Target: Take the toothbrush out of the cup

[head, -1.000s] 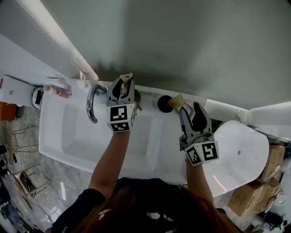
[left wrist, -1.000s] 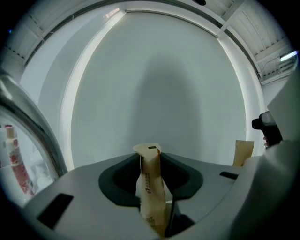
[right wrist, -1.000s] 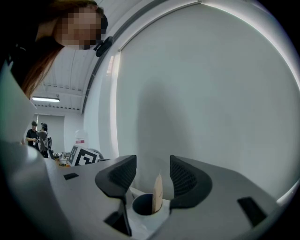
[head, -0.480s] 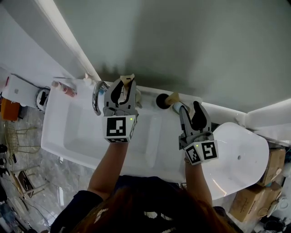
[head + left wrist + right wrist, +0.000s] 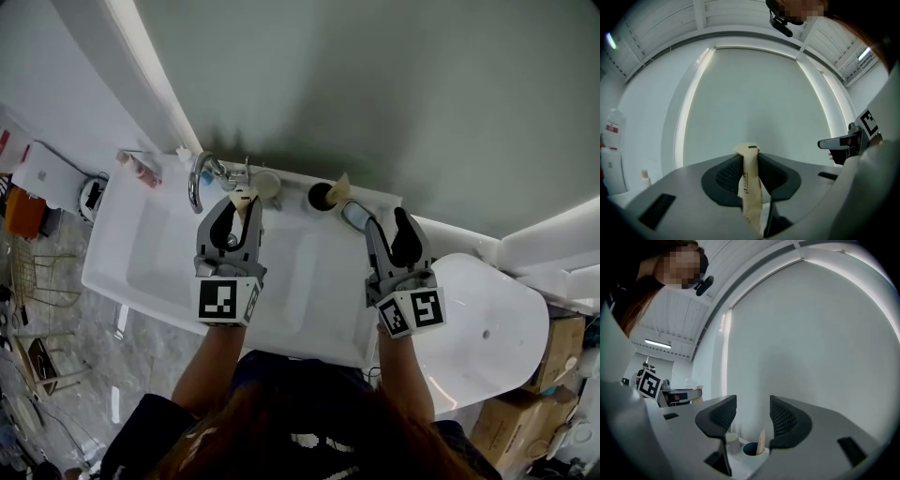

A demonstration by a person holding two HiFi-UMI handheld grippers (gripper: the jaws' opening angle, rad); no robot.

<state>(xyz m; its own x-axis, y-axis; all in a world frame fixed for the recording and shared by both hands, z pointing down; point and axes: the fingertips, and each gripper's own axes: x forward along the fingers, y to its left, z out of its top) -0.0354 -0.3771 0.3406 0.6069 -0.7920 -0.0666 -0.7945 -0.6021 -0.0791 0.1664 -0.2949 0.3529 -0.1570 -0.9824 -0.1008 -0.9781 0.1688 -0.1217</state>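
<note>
Left tongs, just closed on the toothbrush, have lifted it clear of the cup on the sink's back edge. Right tongs gape empty; job looks done.

Greys, cream and white at your sink

Your left claw and right claw are grey with black ribbed pads, and their cubes carry black-and-white squares. The toothbrush has a cream wrapper with dark print. The cup is dark, the sink white and the tap chrome.
</note>
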